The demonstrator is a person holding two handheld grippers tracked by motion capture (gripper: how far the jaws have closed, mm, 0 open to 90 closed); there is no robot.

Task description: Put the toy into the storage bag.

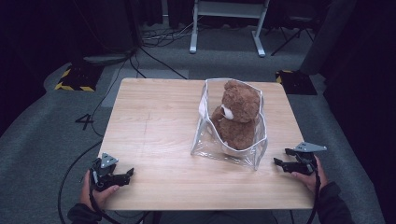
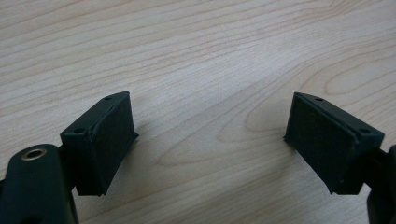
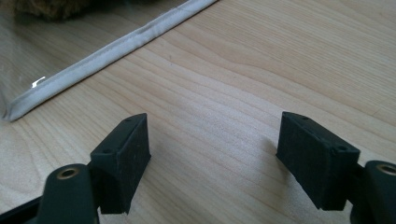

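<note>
Your brown plush teddy bear already sits upright inside the clear white-trimmed plastic bag at table centre-right, while your left gripper at 7 o'clock and right gripper at 4 o'clock both rest wide apart, empty, nothing grasped yet.

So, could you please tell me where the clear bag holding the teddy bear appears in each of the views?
High view: the clear bag stands right of the table's centre, with the teddy bear inside.
Left gripper view: not in it.
Right gripper view: its white-piped bottom edge runs across the upper left.
Shared landmark: the wooden table, whose grain lies under the jaws in both gripper views.
</note>
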